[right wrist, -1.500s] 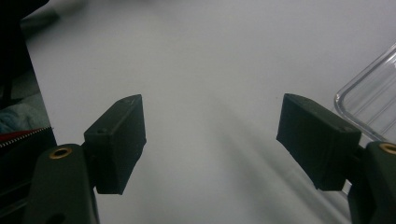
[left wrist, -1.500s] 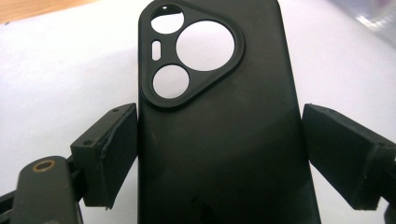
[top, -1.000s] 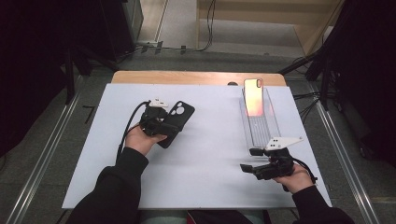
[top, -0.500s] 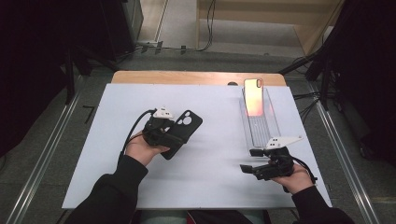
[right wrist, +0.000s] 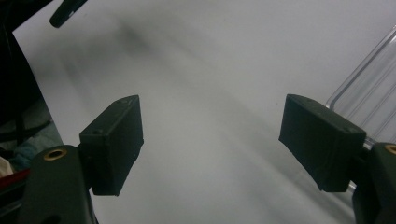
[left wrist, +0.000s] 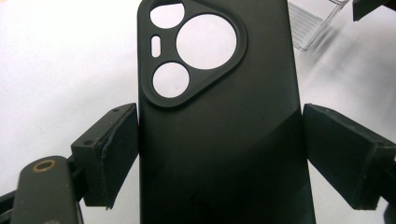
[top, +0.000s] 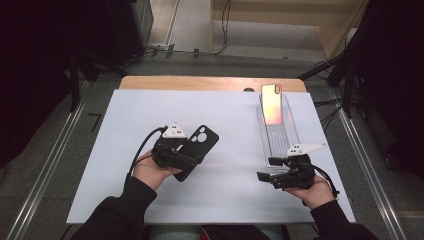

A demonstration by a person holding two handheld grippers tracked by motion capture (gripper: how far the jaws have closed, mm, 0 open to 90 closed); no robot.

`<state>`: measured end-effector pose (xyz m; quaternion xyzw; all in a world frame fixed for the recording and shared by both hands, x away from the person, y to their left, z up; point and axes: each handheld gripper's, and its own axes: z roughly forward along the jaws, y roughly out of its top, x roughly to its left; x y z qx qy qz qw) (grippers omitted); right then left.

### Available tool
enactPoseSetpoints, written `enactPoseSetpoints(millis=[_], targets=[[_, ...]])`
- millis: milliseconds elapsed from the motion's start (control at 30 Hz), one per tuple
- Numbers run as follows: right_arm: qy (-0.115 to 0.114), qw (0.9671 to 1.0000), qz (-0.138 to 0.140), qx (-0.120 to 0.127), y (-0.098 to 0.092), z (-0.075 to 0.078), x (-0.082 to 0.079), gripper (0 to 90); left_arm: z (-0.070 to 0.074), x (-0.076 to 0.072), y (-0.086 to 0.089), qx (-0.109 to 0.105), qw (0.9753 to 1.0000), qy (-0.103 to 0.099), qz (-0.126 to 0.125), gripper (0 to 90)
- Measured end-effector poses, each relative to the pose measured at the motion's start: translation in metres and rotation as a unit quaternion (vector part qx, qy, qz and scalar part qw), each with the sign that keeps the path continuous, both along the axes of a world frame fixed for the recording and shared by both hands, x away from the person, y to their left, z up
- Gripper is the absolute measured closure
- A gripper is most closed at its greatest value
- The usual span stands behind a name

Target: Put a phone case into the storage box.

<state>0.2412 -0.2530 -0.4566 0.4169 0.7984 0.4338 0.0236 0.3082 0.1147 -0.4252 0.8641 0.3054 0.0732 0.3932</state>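
High view: left tongs (top: pixel 186 161) clamped on black phone case (top: pixel 199 150) mid-worktop (top: pixel 230 200); right tongs (top: pixel 264 176) apart, empty, near the worktop's right edge, just beside clear stand (top: pixel 278 142)

The matte black soft phone case (left wrist: pixel 219 140) has a rounded-triangle camera cutout with three round holes. It sits left of centre on the table, angled far-right, back face up.

phone cases: 1 (top: pixel 199 145) | phones: 1 (top: pixel 271 103) | clear stands: 1 (top: pixel 280 140) | claws: 2 (top: pixel 187 159) (top: pixel 263 176)
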Motion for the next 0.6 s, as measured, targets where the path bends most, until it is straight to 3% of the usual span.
enactPoseSetpoints(millis=[100, 200, 467, 600], targets=[[0.010, 0.9998, -0.012, 0.011, 0.001, 0.002, 0.000, 19.8, -0.004, -0.005, -0.001, -0.001, 1.0000, -0.004, 0.008, 13.6], [0.006, 0.9999, -0.016, 0.000, 0.005, 0.004, -0.001, 19.9, -0.006, -0.008, -0.003, -0.005, 0.9999, -0.007, 0.015, 13.6], [0.013, 0.9996, -0.024, 0.001, 0.014, 0.008, -0.002, 20.1, -0.011, -0.019, -0.006, -0.024, 0.9973, -0.040, 0.057, 13.6], [0.011, 0.9993, -0.034, 0.007, 0.017, 0.011, -0.002, 20.1, -0.016, -0.021, -0.009, -0.042, 0.9961, -0.036, 0.069, 13.6]])
